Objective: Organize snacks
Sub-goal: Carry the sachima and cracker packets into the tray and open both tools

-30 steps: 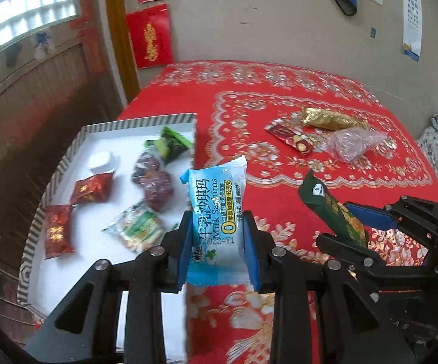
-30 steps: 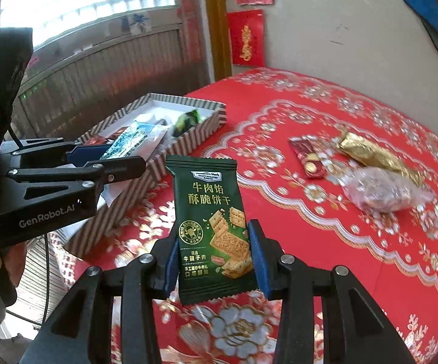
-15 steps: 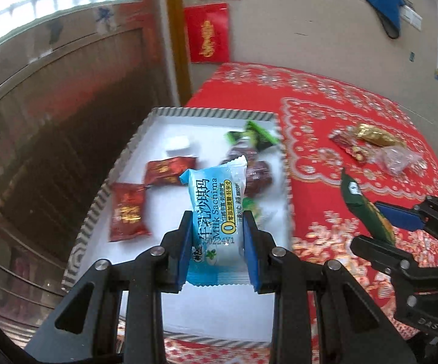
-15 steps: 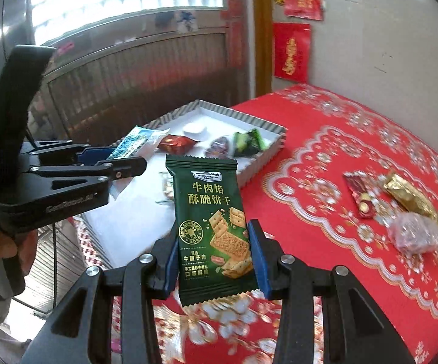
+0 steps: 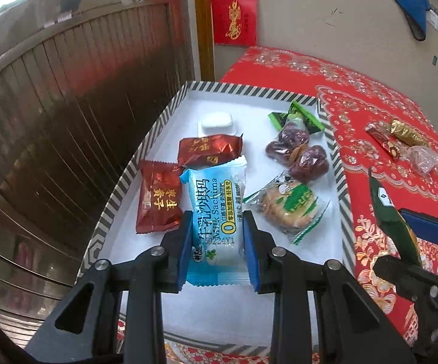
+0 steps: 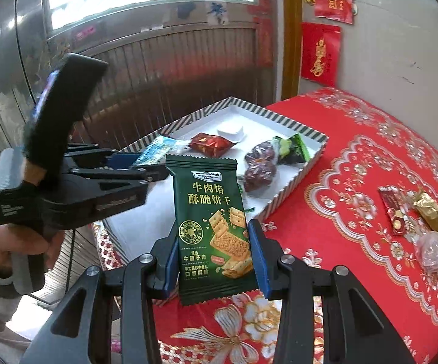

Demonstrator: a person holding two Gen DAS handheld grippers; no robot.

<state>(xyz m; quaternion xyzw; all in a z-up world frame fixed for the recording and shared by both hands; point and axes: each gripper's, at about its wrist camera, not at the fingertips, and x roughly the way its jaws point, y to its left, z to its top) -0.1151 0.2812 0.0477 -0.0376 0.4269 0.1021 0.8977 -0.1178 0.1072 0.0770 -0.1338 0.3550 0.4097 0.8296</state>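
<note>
My left wrist view looks steeply down, close above the striped tray (image 5: 337, 163); my right wrist view faces it from the worktop (image 6: 355, 212) side. Both share the tray.

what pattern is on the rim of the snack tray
Black-and-white diagonal stripes run along the rim of the tray, white inside; clearest in the left wrist view.

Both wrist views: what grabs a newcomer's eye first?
The two gripped packets: a blue sachima packet upright in the left claw above the striped tray, and a dark green biscuit packet upright in the right claw. Next, the red tablecloth with three snacks left loose at the right.
</note>
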